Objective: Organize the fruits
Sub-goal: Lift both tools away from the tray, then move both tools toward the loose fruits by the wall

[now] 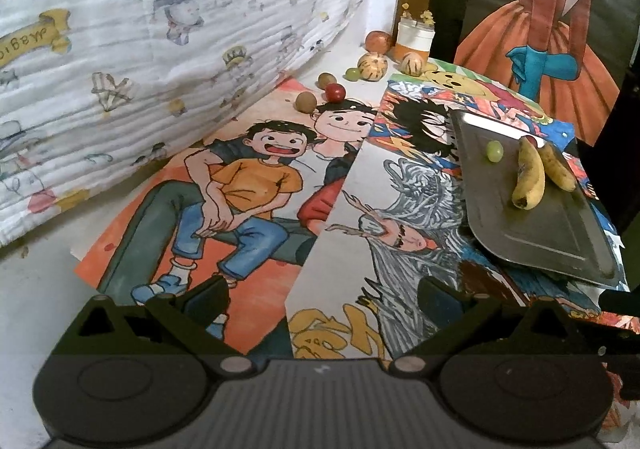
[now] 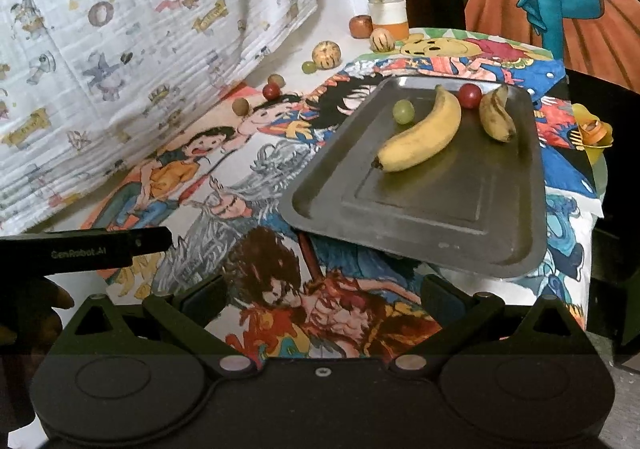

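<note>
On the tray (image 2: 420,209): two bananas (image 2: 424,133), a green grape (image 2: 403,111), a red one (image 2: 469,95).
Your left gripper (image 1: 322,301) and right gripper (image 2: 322,297) both gape, empty; other fruit (image 2: 327,54) sits beyond.

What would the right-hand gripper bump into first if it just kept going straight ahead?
Probably the near rim of the metal tray, which lies directly ahead of the open right gripper. Only the drawing-covered table lies between them. Depth is hard to judge in this fisheye view.

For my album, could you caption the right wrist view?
Open right gripper faces a tray holding two bananas and two grapes.
</note>
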A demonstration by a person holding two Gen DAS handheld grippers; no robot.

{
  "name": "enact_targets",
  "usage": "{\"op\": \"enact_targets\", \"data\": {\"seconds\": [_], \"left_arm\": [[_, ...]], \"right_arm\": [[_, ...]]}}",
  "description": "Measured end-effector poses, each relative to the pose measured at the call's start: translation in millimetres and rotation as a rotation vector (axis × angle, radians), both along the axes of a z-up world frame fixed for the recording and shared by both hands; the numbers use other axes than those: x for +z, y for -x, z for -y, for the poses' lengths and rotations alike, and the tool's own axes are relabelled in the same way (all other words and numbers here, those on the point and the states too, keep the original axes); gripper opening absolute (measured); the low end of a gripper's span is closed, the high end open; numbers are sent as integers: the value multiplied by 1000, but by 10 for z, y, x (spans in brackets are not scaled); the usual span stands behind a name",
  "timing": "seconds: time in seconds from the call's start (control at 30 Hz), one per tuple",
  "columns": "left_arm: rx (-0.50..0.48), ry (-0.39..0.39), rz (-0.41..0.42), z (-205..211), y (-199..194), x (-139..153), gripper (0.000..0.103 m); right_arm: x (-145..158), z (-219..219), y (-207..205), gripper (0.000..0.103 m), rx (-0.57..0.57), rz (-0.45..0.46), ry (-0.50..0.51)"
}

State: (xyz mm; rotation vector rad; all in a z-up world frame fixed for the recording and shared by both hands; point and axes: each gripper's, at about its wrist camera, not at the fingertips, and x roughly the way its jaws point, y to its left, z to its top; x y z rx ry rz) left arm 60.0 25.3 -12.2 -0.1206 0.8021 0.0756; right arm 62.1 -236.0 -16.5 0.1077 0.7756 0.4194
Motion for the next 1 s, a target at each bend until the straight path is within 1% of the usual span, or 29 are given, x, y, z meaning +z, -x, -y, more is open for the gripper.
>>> {"op": "enact_targets", "data": {"seconds": [0.27,0.43,0.63,0.73,0.8,0.93,1.0], "left_arm": [[39,-12,9,-188,-90,10,103],[33,-42,23,-310,-182,40,103],[-13,-93,71,-401,-405,144,103],[-45,-115,110,-420,-576,204,103],[-65,-116,134,-430,-730,237,103],[-82,-126,166,-444,-1080,247,103],[-89,-130,173,-438,-1262,230,103]], "right_arm": [[110,-19,-193,102,6,29,2],[332,-30,-493,102,62,77,6],[759,-84,-1138,102,160,86,-10],[978,-213,-1540,102,211,92,-5],[1085,-360,-1814,102,253,100,18],[1146,-669,-2297,102,355,138,65],[1104,-837,-2557,102,405,116,72]]}}
